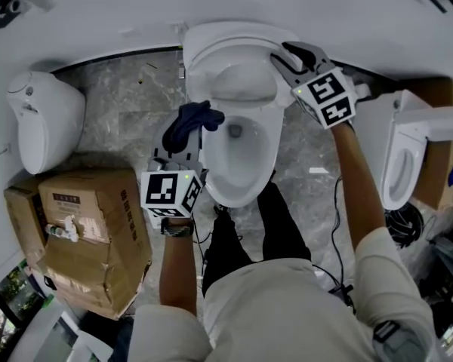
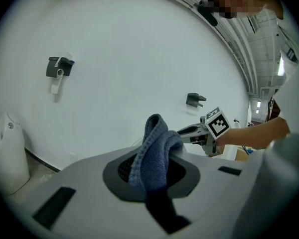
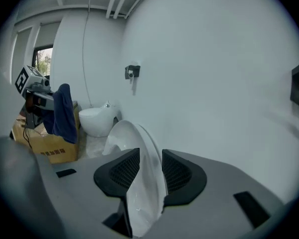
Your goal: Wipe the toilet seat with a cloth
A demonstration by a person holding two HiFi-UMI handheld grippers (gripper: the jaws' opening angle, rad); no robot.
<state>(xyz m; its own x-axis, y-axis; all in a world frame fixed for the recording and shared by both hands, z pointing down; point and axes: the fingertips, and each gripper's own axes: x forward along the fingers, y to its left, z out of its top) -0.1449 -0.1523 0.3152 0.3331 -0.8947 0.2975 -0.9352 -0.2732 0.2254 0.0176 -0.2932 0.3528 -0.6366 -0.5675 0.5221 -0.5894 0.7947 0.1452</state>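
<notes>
1. Clamping a blue cloth (image 2: pixel 154 151), the left tongs (image 2: pixel 150 176) press their pads on it from both sides. The cloth bunches up above the jaws, and a darker fold hangs below them.
2. The right tongs (image 3: pixel 150 178) stand with their jaws apart, straddling the edge of the raised toilet lid (image 3: pixel 132 138). The white lid runs up through the gap, close to both pads.
3. Just ahead of the left tongs and towards the right ones lies the toilet bowl (image 1: pixel 238 153). The cloth hangs at its near-side edge, and I cannot tell whether it touches.
4. Round the bowl runs a white ring (image 1: pixel 214 168), which looks to be the toilet seat lying flat. It sits between the two tongs and lower than the lid that the right tongs straddle.
5. Each pair of tongs shows in the other's view. Seen from the right gripper view, the cloth hangs dark and loose well off to that pair's left.
6. Out beyond the left tongs, on their outer side, a second toilet (image 1: pixel 41 119) stands on the grey stone floor (image 1: pixel 128 104), with cardboard boxes (image 1: pixel 90 232) nearer the person.
7. On the right tongs' outer side stands another white toilet (image 1: pixel 400 161).
8. Ahead of both tongs rises a white wall (image 2: pixel 139 49) carrying a dark bracket (image 2: pixel 60 67).
</notes>
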